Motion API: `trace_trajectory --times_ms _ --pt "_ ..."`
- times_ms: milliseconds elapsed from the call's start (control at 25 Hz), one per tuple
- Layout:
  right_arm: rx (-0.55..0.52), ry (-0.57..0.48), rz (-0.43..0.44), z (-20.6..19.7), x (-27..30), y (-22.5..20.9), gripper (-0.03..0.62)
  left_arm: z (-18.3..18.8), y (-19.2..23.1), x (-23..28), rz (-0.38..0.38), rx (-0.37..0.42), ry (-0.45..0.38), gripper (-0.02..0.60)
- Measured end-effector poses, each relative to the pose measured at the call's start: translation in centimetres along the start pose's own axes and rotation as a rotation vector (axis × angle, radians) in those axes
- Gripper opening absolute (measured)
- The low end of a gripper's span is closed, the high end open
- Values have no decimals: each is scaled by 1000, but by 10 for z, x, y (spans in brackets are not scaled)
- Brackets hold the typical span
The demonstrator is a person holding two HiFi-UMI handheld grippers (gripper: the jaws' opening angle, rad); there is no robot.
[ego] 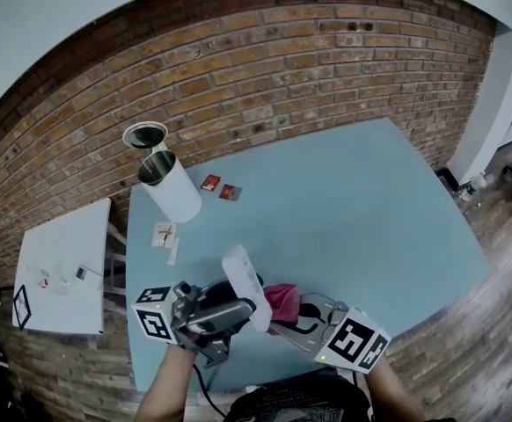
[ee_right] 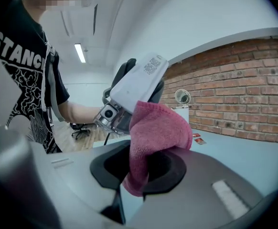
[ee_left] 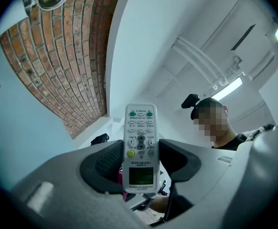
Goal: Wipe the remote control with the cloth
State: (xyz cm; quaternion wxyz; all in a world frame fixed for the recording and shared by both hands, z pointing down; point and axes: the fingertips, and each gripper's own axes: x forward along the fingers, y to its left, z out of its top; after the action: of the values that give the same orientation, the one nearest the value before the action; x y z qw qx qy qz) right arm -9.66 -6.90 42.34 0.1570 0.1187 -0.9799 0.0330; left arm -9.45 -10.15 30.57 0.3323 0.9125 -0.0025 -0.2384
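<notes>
My left gripper [ego: 238, 310] is shut on a white remote control [ego: 246, 286], holding it tilted up over the near edge of the blue table [ego: 353, 209]. The left gripper view shows the remote's [ee_left: 140, 147] button face and small screen between the jaws. My right gripper [ego: 291, 316] is shut on a pink cloth [ego: 281, 301] and presses it against the remote's back. From the right gripper view the cloth [ee_right: 155, 137] bunches out of the jaws onto the white remote [ee_right: 136, 87], whose label side faces that camera.
A white cylindrical bin [ego: 170, 185] with its lid [ego: 144, 135] beside it stands at the table's far left. Two small red packets [ego: 220, 187] and paper slips [ego: 164, 235] lie near it. A white side table [ego: 62, 271] stands to the left, a brick wall [ego: 265, 69] behind.
</notes>
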Motion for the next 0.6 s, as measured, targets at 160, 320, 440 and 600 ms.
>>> trace_trajectory --times_ms 160,320,440,600 --pt "-42 37 -26 -2 1 -4 63 -9 4 0 29 10 59 236" --pt "-68 55 -48 -3 3 -8 63 -19 7 0 46 20 112 236" --pt "-69 54 -58 -3 3 -12 63 -26 9 1 48 20 136 236" --pt "-64 66 -64 -8 2 -17 63 -32 12 4 58 22 162 236"
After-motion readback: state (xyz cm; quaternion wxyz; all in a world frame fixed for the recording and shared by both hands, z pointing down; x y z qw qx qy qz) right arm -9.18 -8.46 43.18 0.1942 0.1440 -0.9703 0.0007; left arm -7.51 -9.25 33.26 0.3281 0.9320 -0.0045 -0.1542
